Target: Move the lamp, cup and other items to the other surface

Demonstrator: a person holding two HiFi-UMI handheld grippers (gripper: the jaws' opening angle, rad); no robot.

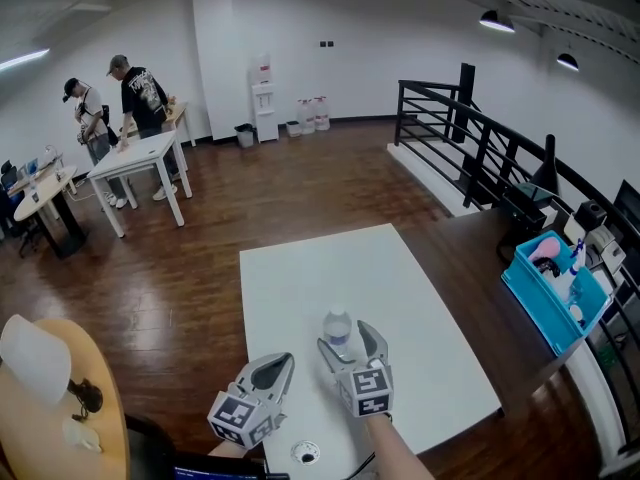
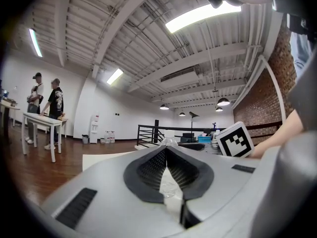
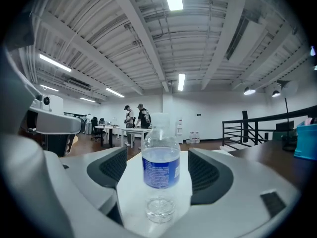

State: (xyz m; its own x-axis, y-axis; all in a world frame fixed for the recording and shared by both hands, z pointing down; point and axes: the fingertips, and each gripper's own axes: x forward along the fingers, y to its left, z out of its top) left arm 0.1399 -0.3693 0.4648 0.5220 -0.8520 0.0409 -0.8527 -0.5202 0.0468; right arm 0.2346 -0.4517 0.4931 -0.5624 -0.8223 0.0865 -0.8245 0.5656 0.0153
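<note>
A clear water bottle (image 1: 338, 328) with a blue label stands upright on the white table (image 1: 330, 268). My right gripper (image 1: 342, 334) is open around it. In the right gripper view the bottle (image 3: 161, 167) stands between the two pads of the right gripper (image 3: 157, 152), and neither pad touches it. My left gripper (image 1: 283, 361) hovers just left of it, shut and empty; in its own view the left gripper (image 2: 166, 148) has its tips together and the bottle's cap (image 2: 170, 134) shows beyond. A white-shaded lamp (image 1: 35, 358) rests on a round wooden table (image 1: 105, 418) at the lower left.
A small round white object (image 1: 305, 454) sits by the white table's near edge. A blue bin (image 1: 555, 293) of items stands on a dark table at right, beside a black railing (image 1: 470, 138). Two people (image 1: 140, 93) stand by a far white table (image 1: 140, 158).
</note>
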